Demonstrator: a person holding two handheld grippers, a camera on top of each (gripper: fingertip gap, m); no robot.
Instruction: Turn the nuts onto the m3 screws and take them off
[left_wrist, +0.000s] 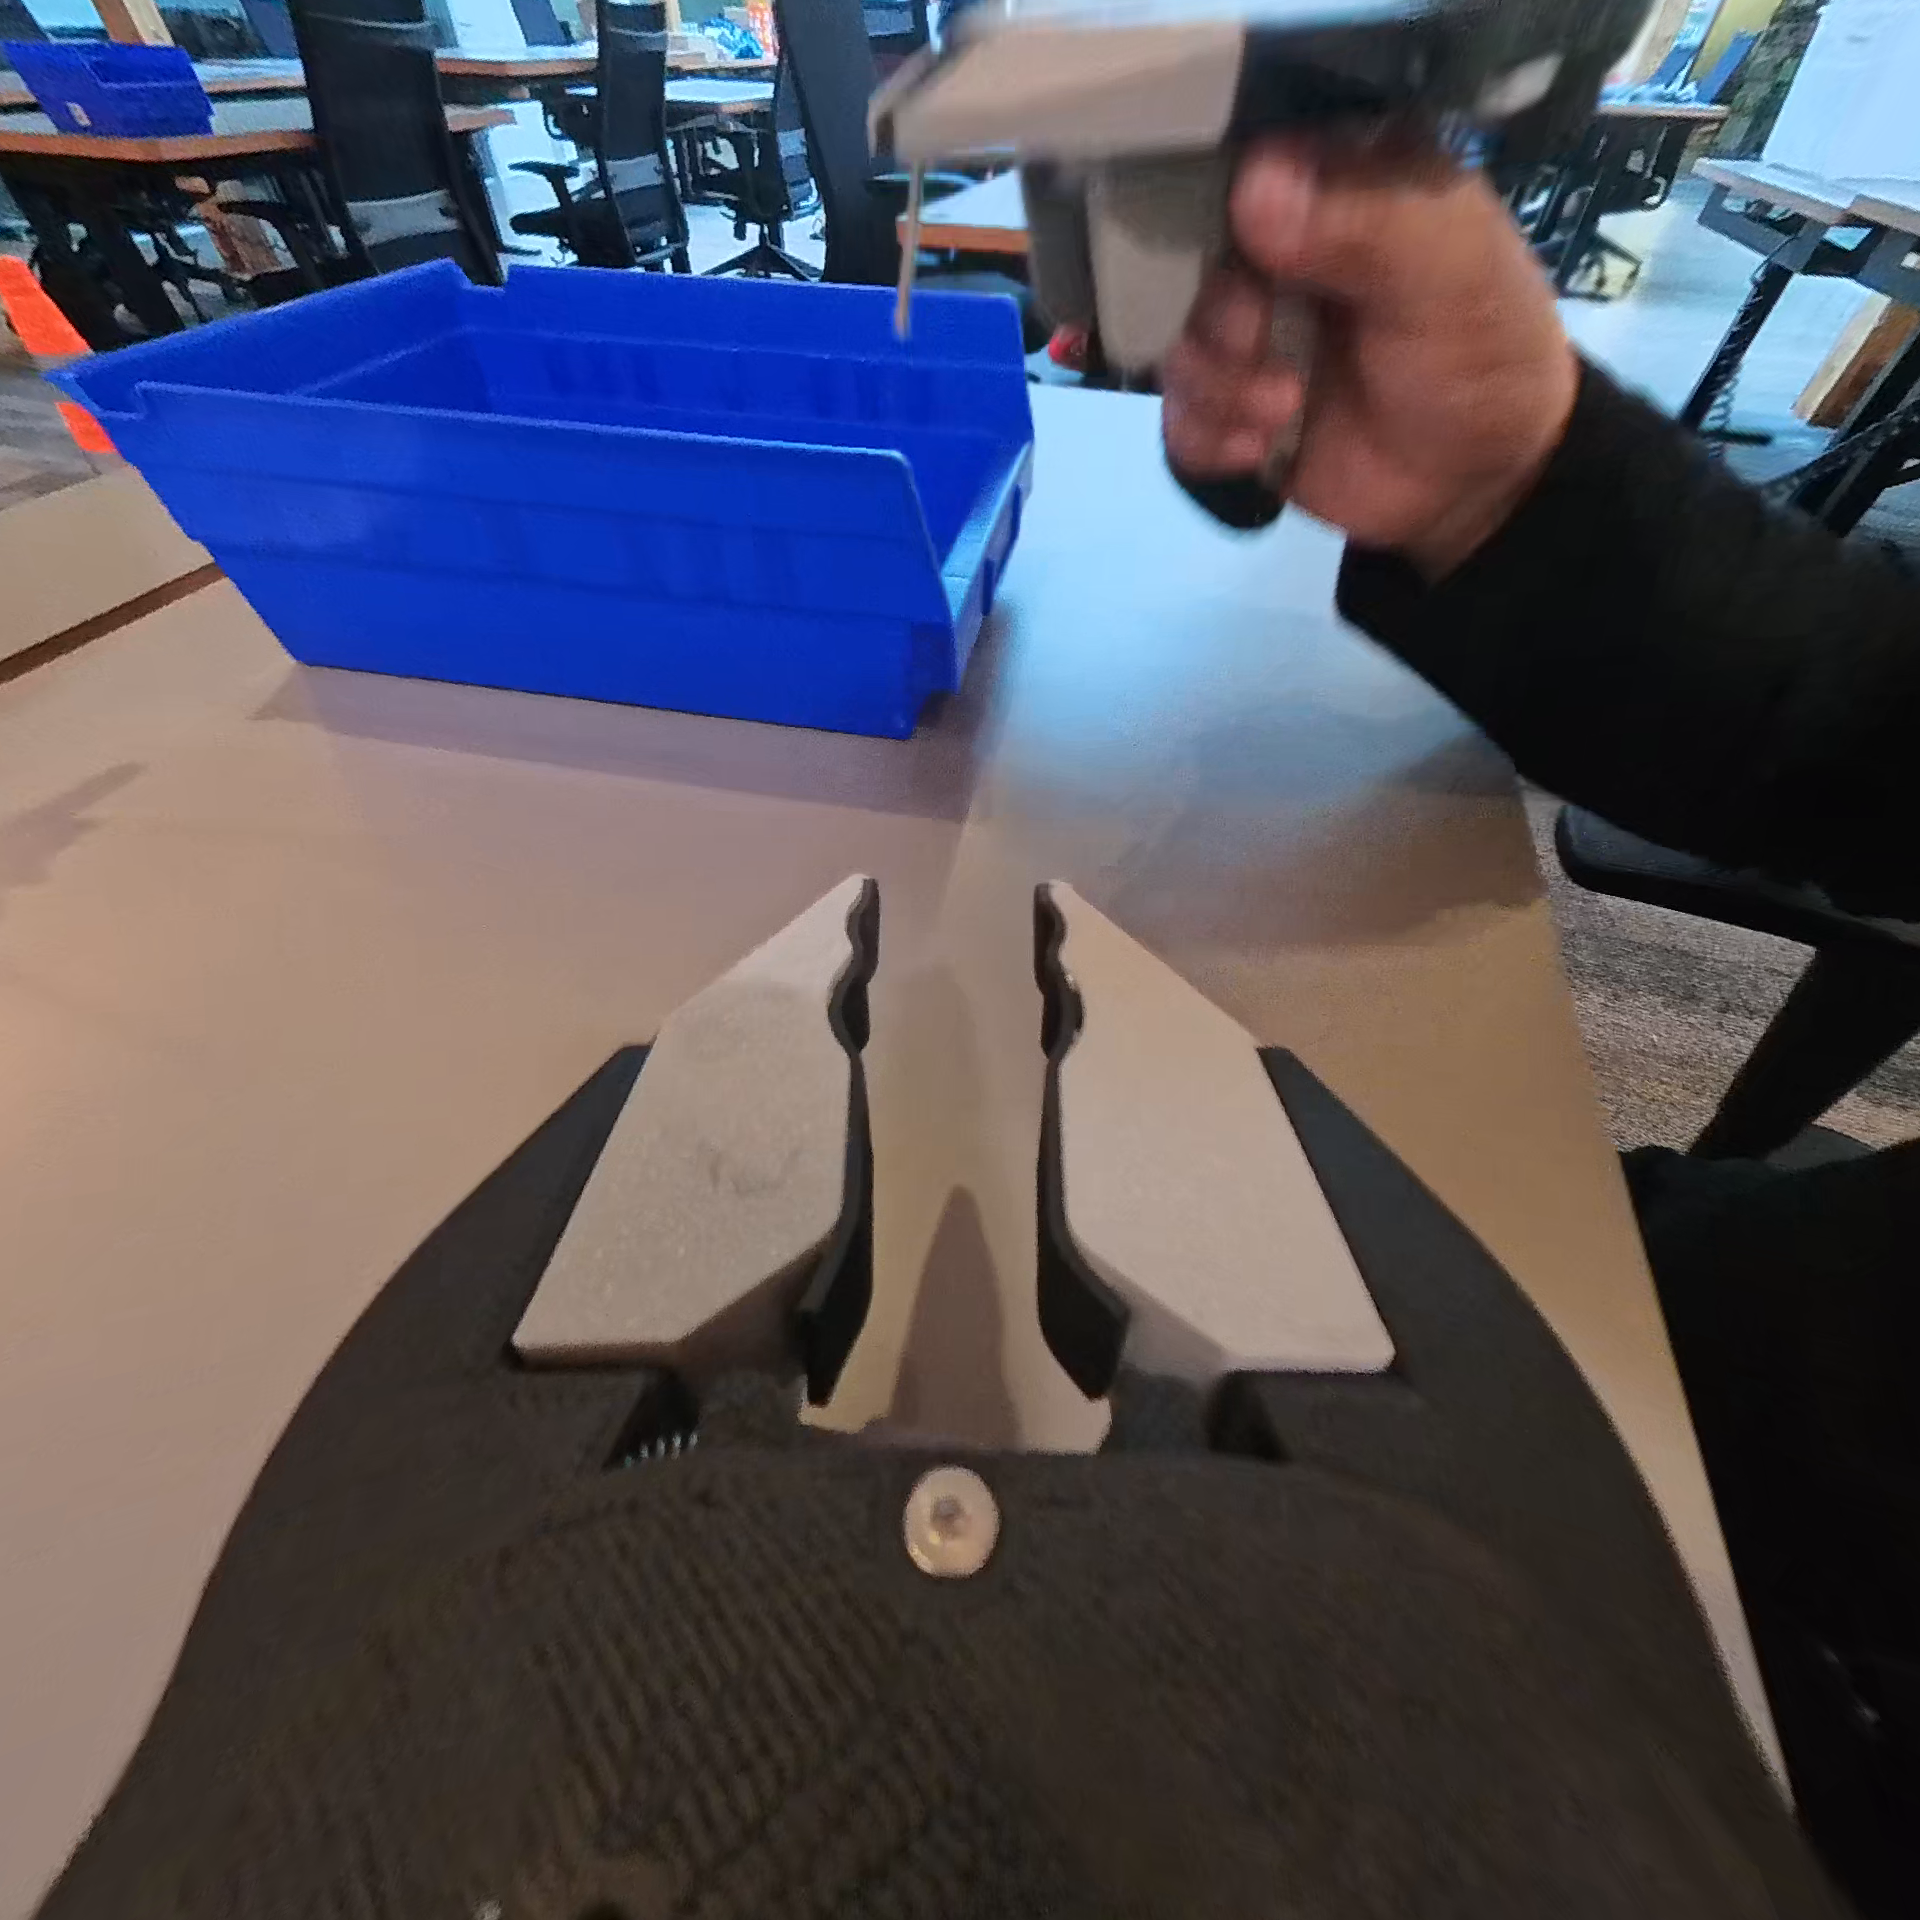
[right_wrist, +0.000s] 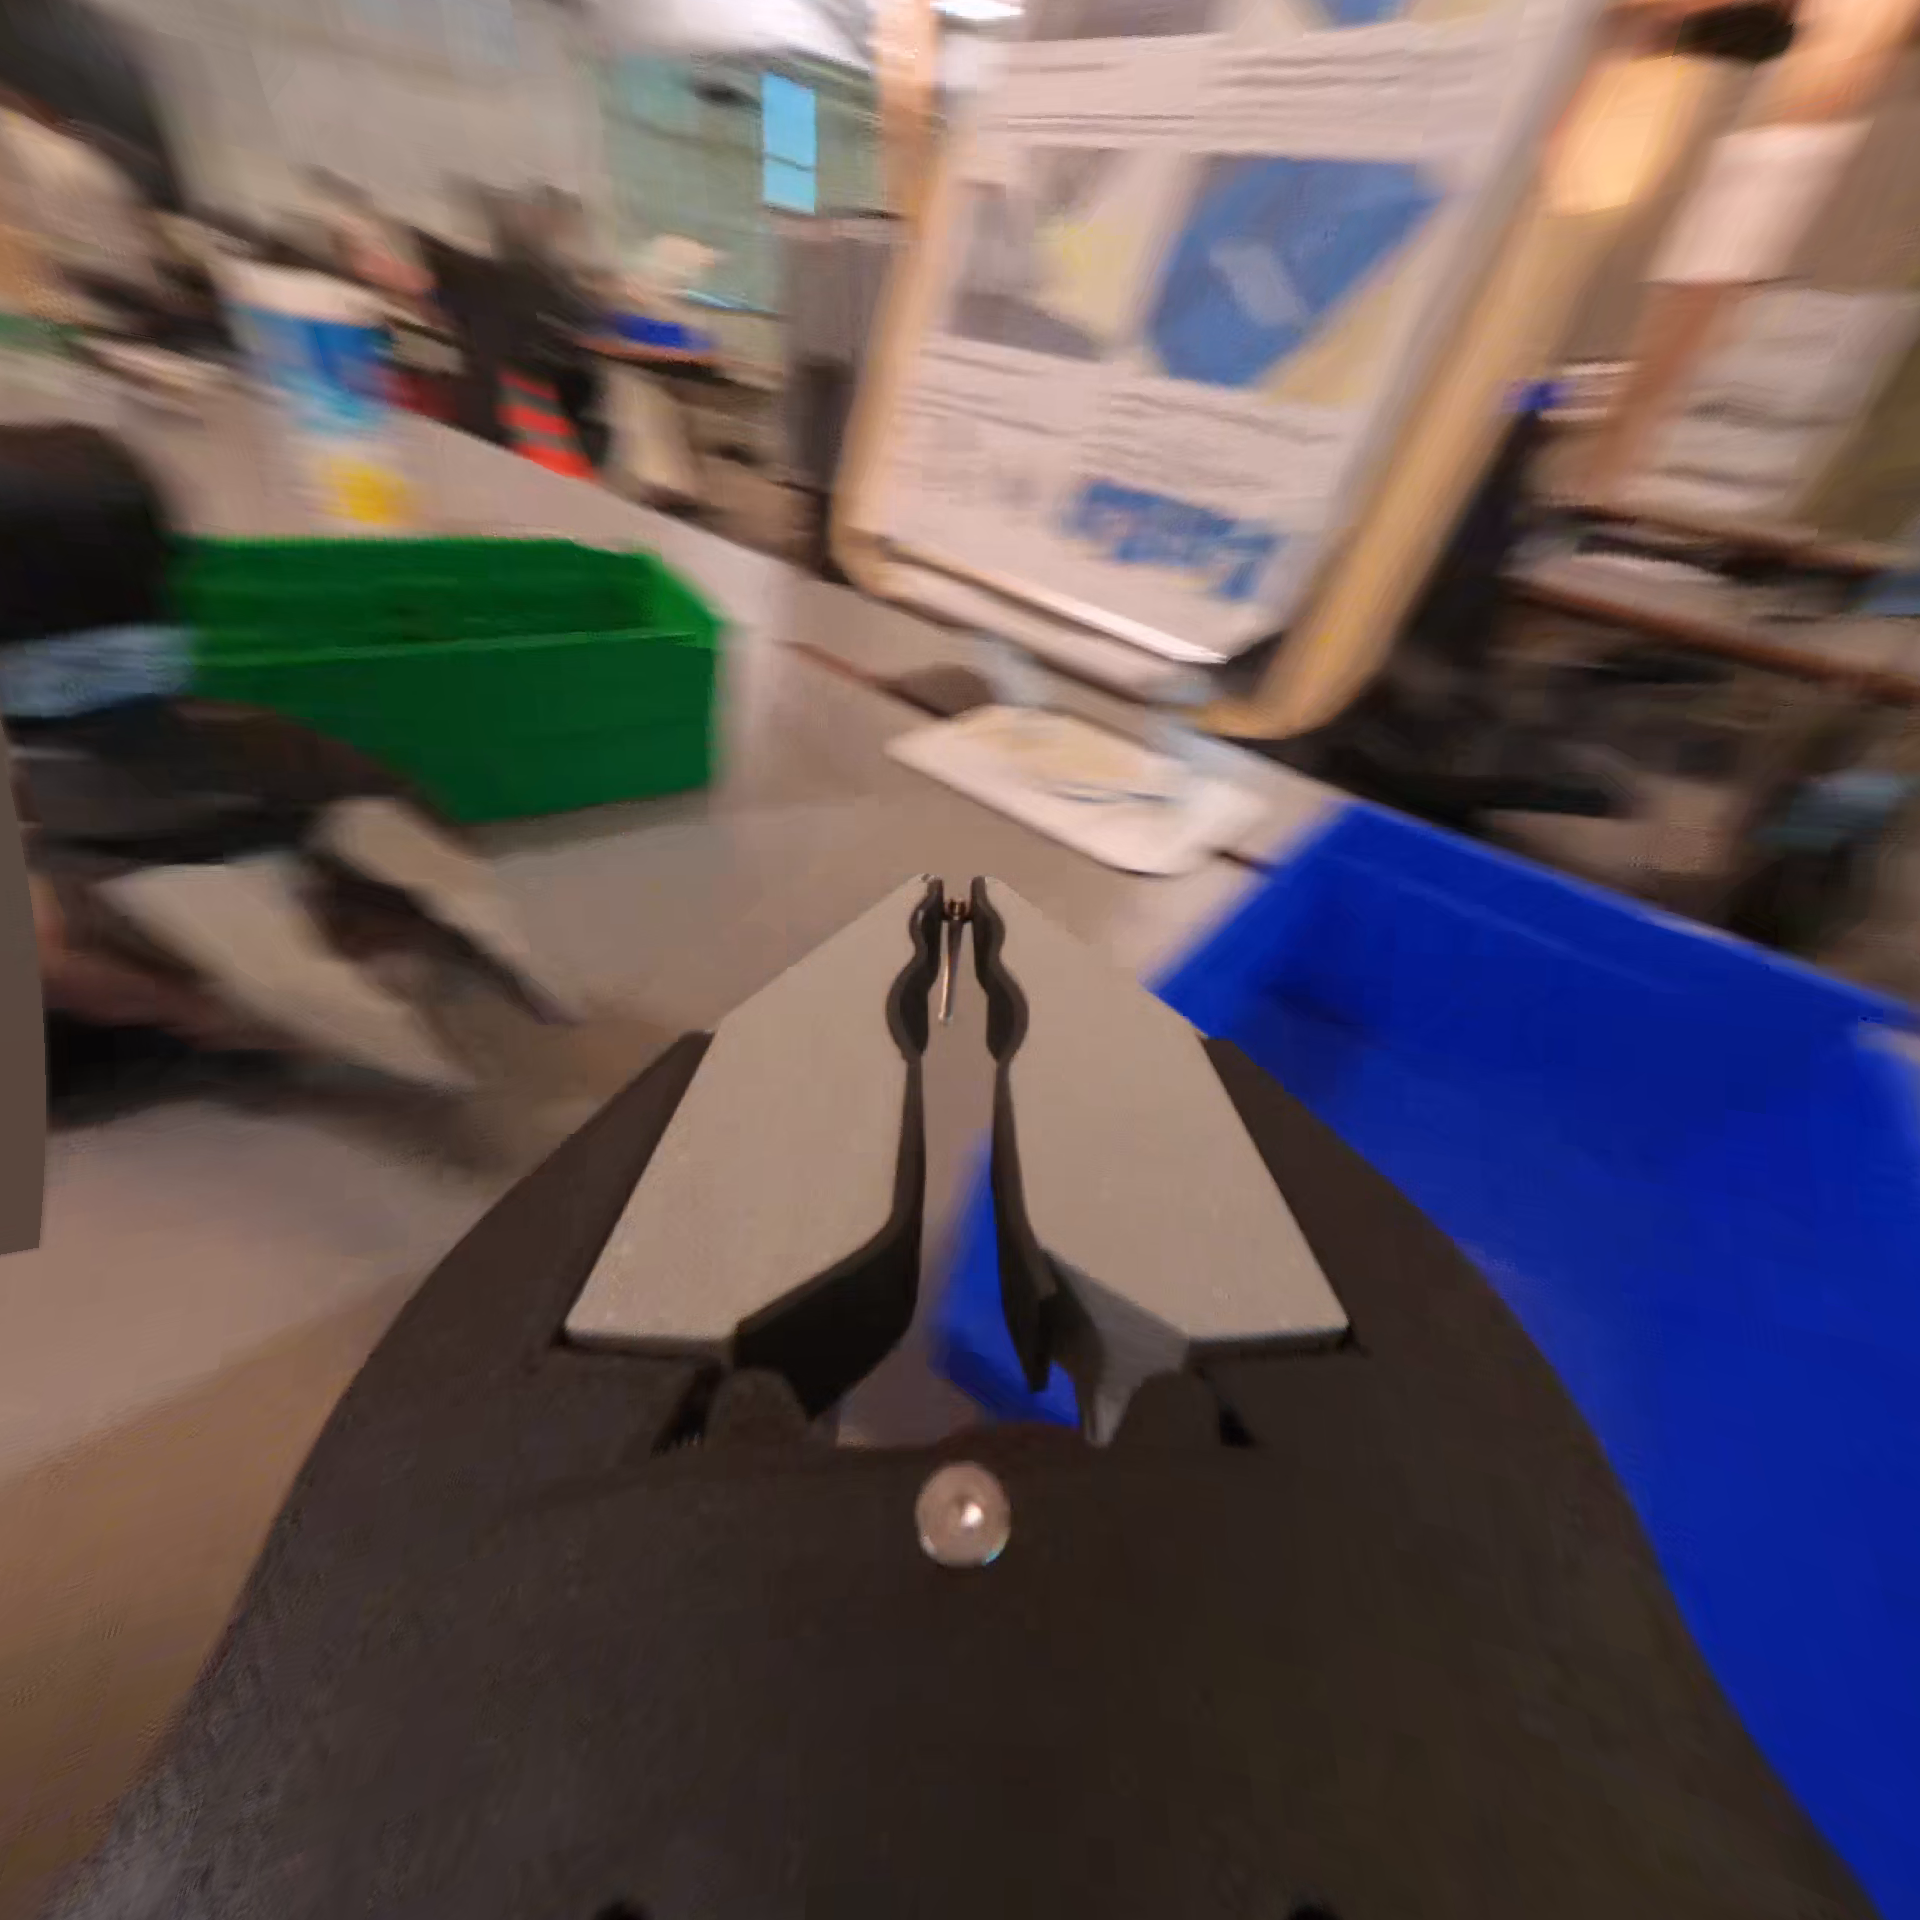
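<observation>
Left gripper: grey-fingered, black-bodied left gripper (left_wrist: 956, 904), lower centre of its own view, level above the beige table top (left_wrist: 312, 935); jaws parted, nothing between them.
Right gripper: matching right gripper (right_wrist: 951, 883), tips pinched on the screw; in the left view it sits upper right (left_wrist: 902, 114), blurred.
Hand: person's hand (left_wrist: 1382, 364) in a black sleeve wraps its handle.
Screw: thin silver m3 screw (left_wrist: 906, 255) hangs straight down from the tips, above the blue plastic bin (left_wrist: 582, 540).
Nut: cannot tell.
Surroundings: green plastic bin (right_wrist: 457, 675), left of right view, blurred.
</observation>
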